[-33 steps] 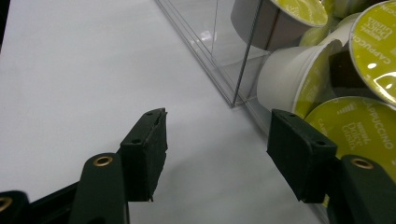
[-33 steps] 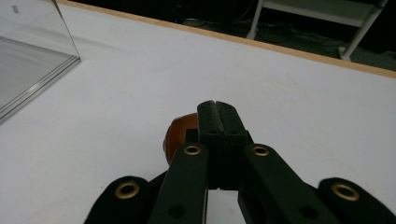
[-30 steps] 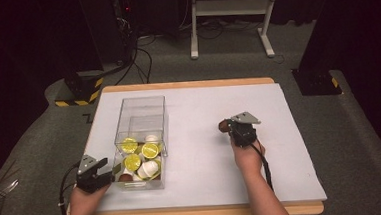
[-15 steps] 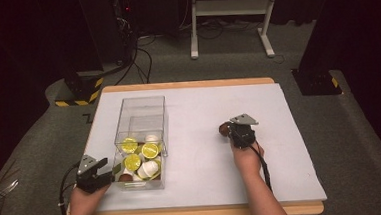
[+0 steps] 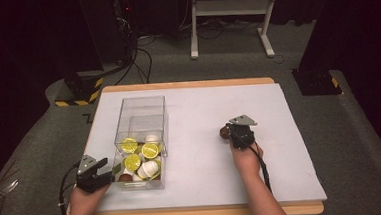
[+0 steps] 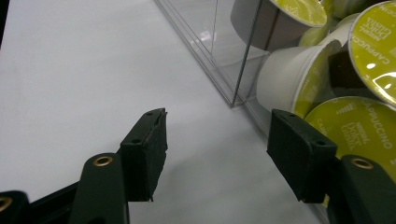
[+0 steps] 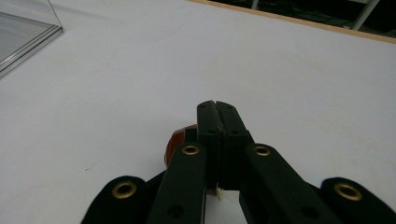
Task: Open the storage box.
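A clear plastic box (image 5: 140, 121) stands on the left of the white table top (image 5: 203, 101). It holds several coffee capsules (image 5: 141, 158) with green lids (image 6: 371, 39) and white cups (image 6: 287, 77). My left gripper (image 5: 106, 170) rests at the box's near left corner. In the left gripper view it (image 6: 219, 135) is open, with bare table between its jaws and the box wall (image 6: 212, 51) just ahead. My right gripper (image 5: 235, 130) lies on the table's right half. Its jaws (image 7: 216, 105) are pressed together, shut. A brown capsule (image 7: 176, 142) lies against its left jaw, seen as a brown capsule (image 5: 224, 132) from above.
The far half of the box is free of capsules. The wooden table edge (image 5: 187, 85) runs along the back. On the dark floor beyond are a white stand frame (image 5: 233, 14), cables (image 5: 140, 55) and a yellow-and-black striped base (image 5: 79, 89).
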Demonstrator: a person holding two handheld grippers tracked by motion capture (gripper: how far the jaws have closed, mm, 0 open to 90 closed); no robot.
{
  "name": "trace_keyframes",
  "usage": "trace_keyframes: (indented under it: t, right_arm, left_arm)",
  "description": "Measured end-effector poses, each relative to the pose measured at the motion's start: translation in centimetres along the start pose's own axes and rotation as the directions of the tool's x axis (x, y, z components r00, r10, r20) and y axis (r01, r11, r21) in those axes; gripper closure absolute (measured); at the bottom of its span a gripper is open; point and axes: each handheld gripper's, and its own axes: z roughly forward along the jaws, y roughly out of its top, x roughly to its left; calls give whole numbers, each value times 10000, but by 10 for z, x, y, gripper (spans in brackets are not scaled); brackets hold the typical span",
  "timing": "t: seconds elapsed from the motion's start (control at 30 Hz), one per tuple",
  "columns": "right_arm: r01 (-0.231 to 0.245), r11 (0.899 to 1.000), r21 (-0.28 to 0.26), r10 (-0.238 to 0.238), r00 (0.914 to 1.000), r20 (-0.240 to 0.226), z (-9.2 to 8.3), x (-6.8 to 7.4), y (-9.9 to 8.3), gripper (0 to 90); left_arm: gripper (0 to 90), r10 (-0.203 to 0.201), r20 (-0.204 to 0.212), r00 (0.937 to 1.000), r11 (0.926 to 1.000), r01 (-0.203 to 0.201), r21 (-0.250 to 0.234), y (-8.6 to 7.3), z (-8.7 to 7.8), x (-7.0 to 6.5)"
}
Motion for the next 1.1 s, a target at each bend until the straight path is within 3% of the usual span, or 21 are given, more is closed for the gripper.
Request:
trace_keyframes:
  t: [0.5,1.1]
  right_arm:
    - [43,9996,-275,-49,9997,-224,-10,5,5,848]
    - [343,9959,-843,-418,9952,-886,-32,31,2,756]
  left_arm:
    - [380,-6,-17,10000,10000,6,31,0,0,0]
    - [380,-9,-8,10000,10000,9,16,0,0,0]
